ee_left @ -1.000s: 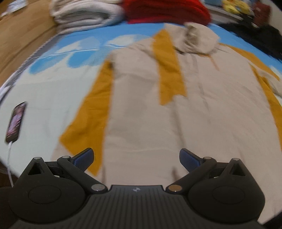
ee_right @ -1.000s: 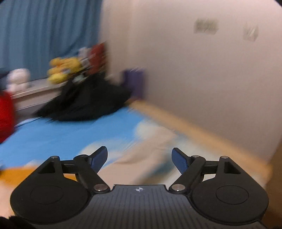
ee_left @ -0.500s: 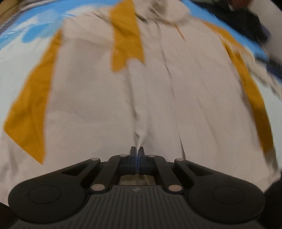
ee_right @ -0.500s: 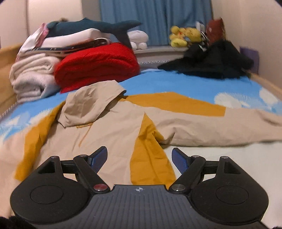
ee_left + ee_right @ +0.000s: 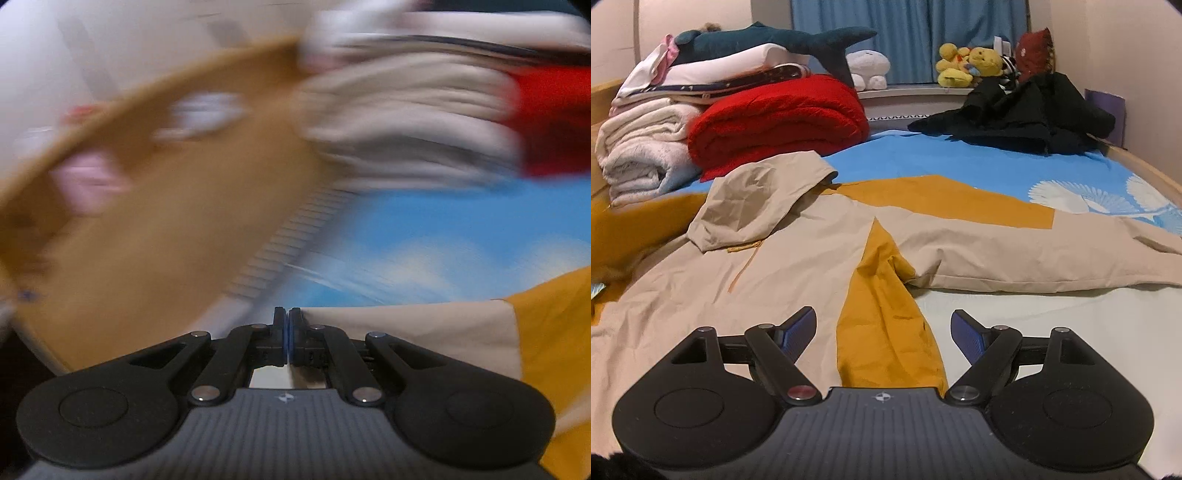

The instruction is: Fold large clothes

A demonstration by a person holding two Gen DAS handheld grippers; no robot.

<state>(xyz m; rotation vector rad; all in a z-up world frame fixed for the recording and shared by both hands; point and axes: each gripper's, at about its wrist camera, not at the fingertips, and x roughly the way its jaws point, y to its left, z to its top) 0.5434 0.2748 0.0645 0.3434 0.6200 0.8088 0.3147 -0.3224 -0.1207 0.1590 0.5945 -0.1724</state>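
Observation:
A large beige jacket point(image 5: 798, 266) with mustard panels and a hood point(image 5: 753, 206) lies spread on the bed, one sleeve stretched out to the right. My right gripper point(image 5: 884, 325) hovers open just above its mustard side panel, nothing between the fingers. In the blurred left wrist view, my left gripper point(image 5: 287, 321) is pinched on an edge of the jacket's beige fabric point(image 5: 406, 332), which trails off to the right towards a mustard panel point(image 5: 554, 332). Its jaws are opening slightly, with the cloth still caught between them.
A red blanket point(image 5: 775, 114), folded white blankets point(image 5: 642, 155) and a plush shark point(image 5: 775, 40) are piled at the back left. Black clothes point(image 5: 1027, 114) and yellow plush toys point(image 5: 967, 62) sit at the back right. A wooden bed frame point(image 5: 147, 240) runs along the left.
The left gripper shut on the jacket's fabric, then swung fast up and left with it. The right gripper turned from the wall to face the jacket, then held still.

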